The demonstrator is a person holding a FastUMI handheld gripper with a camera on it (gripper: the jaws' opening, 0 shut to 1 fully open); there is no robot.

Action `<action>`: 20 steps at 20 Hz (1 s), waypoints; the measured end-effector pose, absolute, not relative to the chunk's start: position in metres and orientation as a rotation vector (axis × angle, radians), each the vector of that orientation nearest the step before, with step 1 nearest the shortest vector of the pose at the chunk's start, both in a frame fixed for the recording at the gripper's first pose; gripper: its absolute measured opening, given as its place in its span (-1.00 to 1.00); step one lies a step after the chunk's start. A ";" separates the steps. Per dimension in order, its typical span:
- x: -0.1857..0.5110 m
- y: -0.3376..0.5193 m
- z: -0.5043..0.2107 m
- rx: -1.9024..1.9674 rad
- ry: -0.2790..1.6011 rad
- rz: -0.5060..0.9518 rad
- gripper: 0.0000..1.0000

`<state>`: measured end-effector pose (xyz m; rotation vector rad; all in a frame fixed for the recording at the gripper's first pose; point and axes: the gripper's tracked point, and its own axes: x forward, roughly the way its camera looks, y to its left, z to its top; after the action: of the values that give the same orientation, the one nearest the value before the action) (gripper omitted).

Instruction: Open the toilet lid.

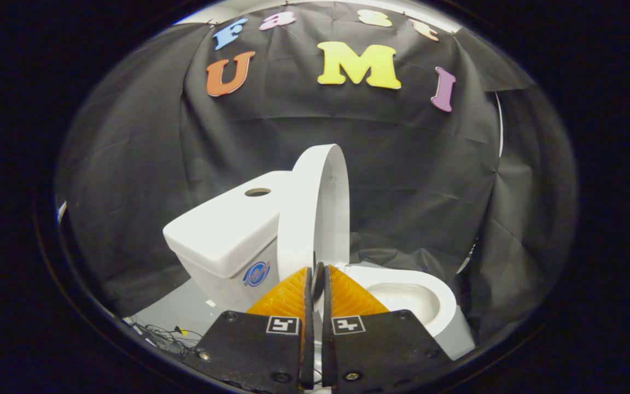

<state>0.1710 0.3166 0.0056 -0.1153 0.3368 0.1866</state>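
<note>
A white toilet stands just ahead of me. Its lid (307,219) is raised and stands nearly upright, seen almost edge-on, with its back toward the tank (222,235). To the right of the lid the open bowl (410,298) and its rim show. My gripper (318,274) points at the lower part of the lid, close to the hinge end. Its fingers (287,295) lie together with only a thin slit between them and nothing in it. I cannot tell whether the tips touch the lid.
The tank top has a round hole (257,192) and a sticker on its front. Loose cables (167,335) lie on the grey floor (175,309) left of the toilet. Black cloth hangs all around behind it.
</note>
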 end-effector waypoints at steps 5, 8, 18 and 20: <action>0.164 0.318 0.011 -0.159 0.324 0.265 -0.57; 0.148 0.310 0.034 -0.139 0.228 0.311 -0.29; 0.066 0.187 0.069 0.027 -0.032 0.262 0.92; 0.054 0.143 0.055 0.035 -0.046 0.195 0.93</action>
<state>0.0536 0.1425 0.0550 0.0352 -0.0462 0.1947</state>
